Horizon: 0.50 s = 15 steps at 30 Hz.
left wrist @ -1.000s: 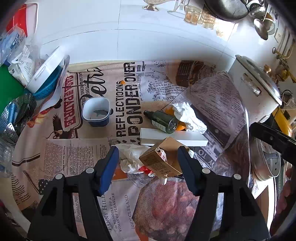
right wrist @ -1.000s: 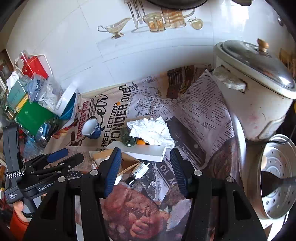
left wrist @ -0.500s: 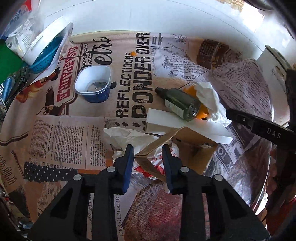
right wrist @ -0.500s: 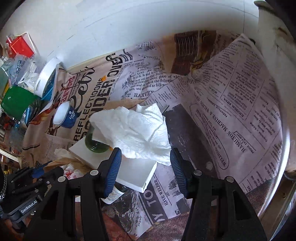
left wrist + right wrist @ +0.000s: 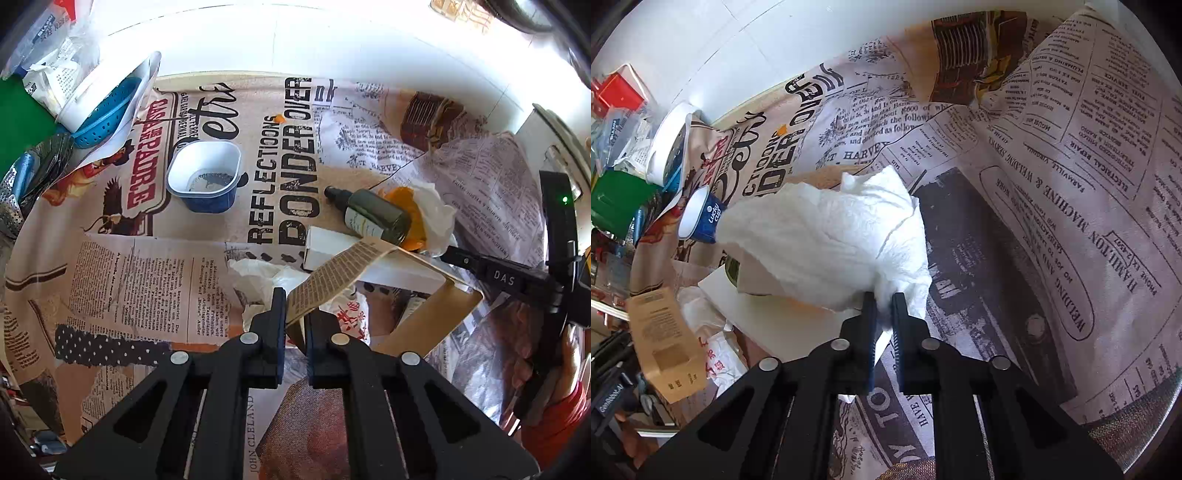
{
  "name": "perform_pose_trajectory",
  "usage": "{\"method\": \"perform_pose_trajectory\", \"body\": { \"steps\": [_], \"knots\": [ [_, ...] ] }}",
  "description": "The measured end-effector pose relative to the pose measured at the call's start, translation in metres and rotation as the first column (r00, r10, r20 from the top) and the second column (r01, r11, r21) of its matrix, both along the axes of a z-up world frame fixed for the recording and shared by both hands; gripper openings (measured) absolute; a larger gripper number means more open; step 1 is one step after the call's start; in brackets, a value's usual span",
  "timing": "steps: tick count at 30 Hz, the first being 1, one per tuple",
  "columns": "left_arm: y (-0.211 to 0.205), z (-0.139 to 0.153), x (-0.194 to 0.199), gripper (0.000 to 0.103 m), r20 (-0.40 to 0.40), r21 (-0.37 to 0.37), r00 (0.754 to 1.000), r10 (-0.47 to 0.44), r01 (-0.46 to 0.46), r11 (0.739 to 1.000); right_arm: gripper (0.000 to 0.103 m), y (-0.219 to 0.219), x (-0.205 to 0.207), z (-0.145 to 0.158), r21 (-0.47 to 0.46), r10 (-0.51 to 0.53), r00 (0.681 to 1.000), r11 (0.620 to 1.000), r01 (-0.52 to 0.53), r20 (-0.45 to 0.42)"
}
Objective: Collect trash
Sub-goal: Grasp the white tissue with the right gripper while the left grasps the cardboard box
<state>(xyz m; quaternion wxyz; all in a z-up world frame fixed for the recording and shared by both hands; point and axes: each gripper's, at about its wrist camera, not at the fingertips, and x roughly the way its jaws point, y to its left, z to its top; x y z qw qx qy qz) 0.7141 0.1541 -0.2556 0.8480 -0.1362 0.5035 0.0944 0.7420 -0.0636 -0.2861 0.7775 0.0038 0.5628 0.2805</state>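
The left tool (image 5: 295,314) has its fingers pressed together on the printed flap of a flattened brown cardboard box (image 5: 424,317), pinching the flap's near edge. The box sits open and tilted just beyond the fingertips, on the newspaper-covered bench (image 5: 147,280). Tucked under and beside it are a crumpled white wrapper with red characters (image 5: 351,310) and a wad of crumpled white plastic (image 5: 255,277). Just behind the box lies a long white carton (image 5: 332,251) on its side, and a dark green bottle (image 5: 373,214) rests tilted across the carton's far edge with its cap pointing left. Orange peel (image 5: 406,206) shows against the bottle's right side. Farther left, standing apart from the pile, is an upright blue and white cup (image 5: 207,181). At the far left edge a blue colander (image 5: 107,110) leans against a white tub.

The right tool (image 5: 884,306) is clamped shut on the lower right corner of a crumpled white paper towel (image 5: 831,243), which bulges up and away to the left from the fingertips and hides most of what lies behind it. Under the towel the white carton's flat face shows, with the brown box to the lower left. Beyond them the blue cup stands near the left, and printed newspaper runs up to the white tiled wall (image 5: 738,44).

In the left view the right tool's black body reaches in from the right edge, held by a hand (image 5: 546,354) in a red sleeve.
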Motion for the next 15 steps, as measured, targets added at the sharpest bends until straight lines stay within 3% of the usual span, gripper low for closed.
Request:
{"method": "perform_pose_trajectory", "body": {
  "steps": [5,15],
  "knots": [
    [0.0,0.013,-0.004,0.003,0.039,-0.008,0.999,-0.017,0.017,1.0,0.005,-0.005,-0.006,0.025,0.026,-0.028,0.997,0.999,0.026,0.068],
    [0.004,0.059,-0.026,0.003,0.155,0.024,0.984,-0.089,0.087,0.996,0.005,-0.02,-0.046,0.11,0.112,-0.121,0.961,0.989,0.096,0.25]
  ]
}}
